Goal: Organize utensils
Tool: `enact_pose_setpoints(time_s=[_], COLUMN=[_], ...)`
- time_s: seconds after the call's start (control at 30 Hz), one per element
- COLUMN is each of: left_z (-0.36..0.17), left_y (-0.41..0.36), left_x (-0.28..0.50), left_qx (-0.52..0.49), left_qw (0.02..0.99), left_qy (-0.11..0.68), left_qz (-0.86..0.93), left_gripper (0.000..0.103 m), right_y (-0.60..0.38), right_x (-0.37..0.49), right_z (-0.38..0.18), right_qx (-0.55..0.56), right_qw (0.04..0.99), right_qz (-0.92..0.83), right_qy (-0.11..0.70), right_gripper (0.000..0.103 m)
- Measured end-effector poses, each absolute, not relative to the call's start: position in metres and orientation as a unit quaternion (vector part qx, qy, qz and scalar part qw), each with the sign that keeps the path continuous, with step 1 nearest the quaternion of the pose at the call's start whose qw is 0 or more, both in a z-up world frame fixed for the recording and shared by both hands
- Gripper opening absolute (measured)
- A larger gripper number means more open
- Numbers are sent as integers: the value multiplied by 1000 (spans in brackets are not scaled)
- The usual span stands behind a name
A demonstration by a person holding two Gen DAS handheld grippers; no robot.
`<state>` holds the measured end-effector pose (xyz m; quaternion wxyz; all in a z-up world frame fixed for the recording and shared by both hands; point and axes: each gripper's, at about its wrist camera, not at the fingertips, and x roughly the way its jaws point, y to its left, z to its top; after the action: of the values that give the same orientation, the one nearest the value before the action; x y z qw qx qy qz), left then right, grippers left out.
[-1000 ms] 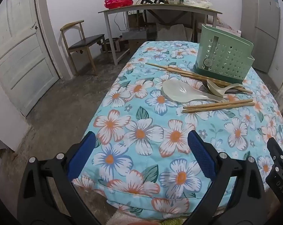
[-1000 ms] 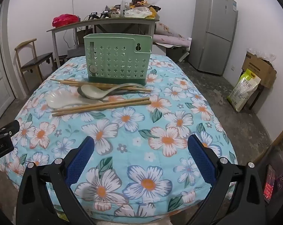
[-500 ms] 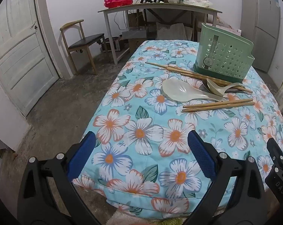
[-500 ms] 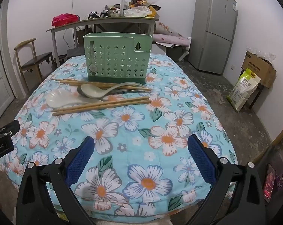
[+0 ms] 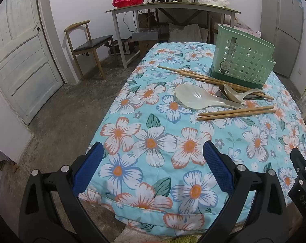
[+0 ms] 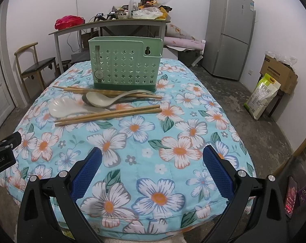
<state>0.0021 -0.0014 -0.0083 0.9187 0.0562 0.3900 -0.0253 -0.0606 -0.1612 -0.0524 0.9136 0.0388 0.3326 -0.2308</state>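
Note:
A green perforated utensil holder (image 6: 125,63) stands upright at the far end of the flower-cloth table (image 6: 173,133); it also shows in the left wrist view (image 5: 242,60). In front of it lie a white rice paddle (image 6: 69,108), a grey-green soup spoon (image 6: 104,99), a near pair of wooden chopsticks (image 6: 110,114) and a far pair (image 6: 104,91). My left gripper (image 5: 153,166) is open and empty over the table's near left corner. My right gripper (image 6: 151,168) is open and empty over the near edge, well short of the utensils.
A wooden chair (image 5: 88,44) and a white door (image 5: 19,60) are on the left. A cluttered grey desk (image 6: 112,24) stands behind the table. A fridge (image 6: 230,32), a cardboard box (image 6: 278,73) and a bag (image 6: 262,99) are on the right.

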Motion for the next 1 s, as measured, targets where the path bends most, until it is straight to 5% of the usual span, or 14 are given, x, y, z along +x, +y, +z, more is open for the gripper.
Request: enact_pose_setpoints(time_s=[1.0], left_z=[-9], left_y=[-1], left_x=[4], left_qx=[57], left_qw=[918], left_qy=[391], left_qz=[-24], left_gripper=[94], right_y=[-162], right_x=[-62], right_z=[-49], right_qx=[40], right_qw=[913], right_qz=[-233], right_qy=[331], right_gripper=[97])
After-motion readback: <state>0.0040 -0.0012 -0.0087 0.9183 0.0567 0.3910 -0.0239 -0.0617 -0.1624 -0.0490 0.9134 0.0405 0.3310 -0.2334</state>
